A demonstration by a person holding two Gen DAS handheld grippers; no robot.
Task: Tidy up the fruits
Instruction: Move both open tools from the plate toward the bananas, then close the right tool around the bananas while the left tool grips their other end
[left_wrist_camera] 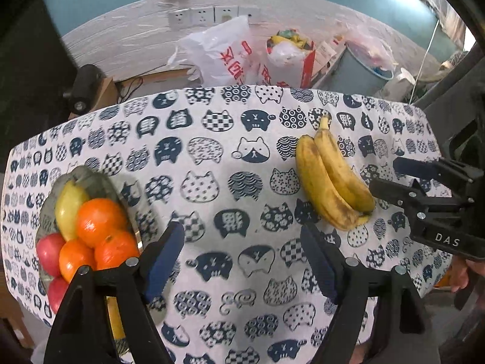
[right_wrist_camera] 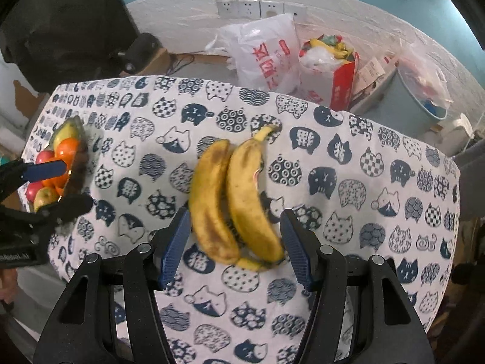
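**Both grippers open over cat-print table, bananas loose, fruit dish at left**

Nearest in left wrist view: left gripper point(left_wrist_camera: 242, 254), black frame with blue pads, jaws spread wide, nothing between them, only bare cloth below. Hovering over white tablecloth with navy cat-face print point(left_wrist_camera: 212, 188). Left finger point(left_wrist_camera: 163, 257) just beside rim of shallow glass fruit dish point(left_wrist_camera: 100, 179), not clearly touching.

Dish holding three oranges point(left_wrist_camera: 100, 221), red apples point(left_wrist_camera: 50, 253) and a yellow-green fruit point(left_wrist_camera: 68, 206), piled together at table's left edge. Lower part of dish hidden behind gripper frame.

Nearest in right wrist view: right gripper point(right_wrist_camera: 236, 251), same black and blue build, jaws about half spread. Stem end of pair of spotted yellow bananas point(right_wrist_camera: 233, 200) lying between the pads, gap visible on both sides, pads not pressing; bananas flat on the cloth, not gripped. Bananas joined at the stem, tips pointing toward far edge of table.

In left view same bananas point(left_wrist_camera: 330, 179) right of centre, right gripper point(left_wrist_camera: 424, 194) coming in from right edge just beside their stem end. In right view fruit dish point(right_wrist_camera: 77, 163) at far left, partly behind the left gripper point(right_wrist_camera: 57, 185).

Beyond the table: white plastic bag with red lettering point(right_wrist_camera: 266, 51), red-and-white bag stuffed with wrappers point(right_wrist_camera: 330, 66), pale bin lined with clear plastic point(right_wrist_camera: 421, 94), row of white wall sockets point(right_wrist_camera: 257, 7) on whitewashed wall.
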